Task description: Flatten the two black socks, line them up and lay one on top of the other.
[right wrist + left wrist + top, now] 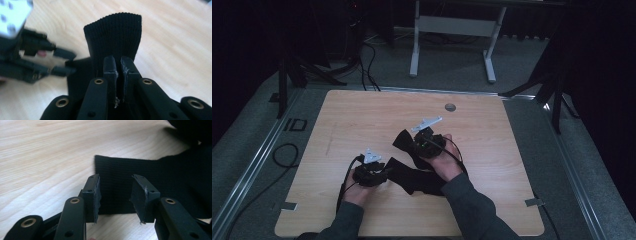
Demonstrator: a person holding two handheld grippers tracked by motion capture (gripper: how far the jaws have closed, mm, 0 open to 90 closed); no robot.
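A black ribbed knit cloth (414, 176), like a sock, lies across the middle of the wooden table (362, 115). My right gripper (412, 144) is shut on one end of it (115, 37) and holds that end lifted, its ribbed edge standing above the jaws. My left gripper (384, 170) is open at the other end (140, 177), which lies flat on the wood. Its jaws stand just above and on either side of the cloth's edge, nothing between the pads (96, 195). The left gripper (62, 62) also appears blurred in the right gripper view.
A small round grey grommet (450, 107) sits in the table's far edge. A white desk frame (452, 40) stands on the floor beyond. Black stand legs (302, 70) flank the table, and a cable (287, 155) lies on the floor at left.
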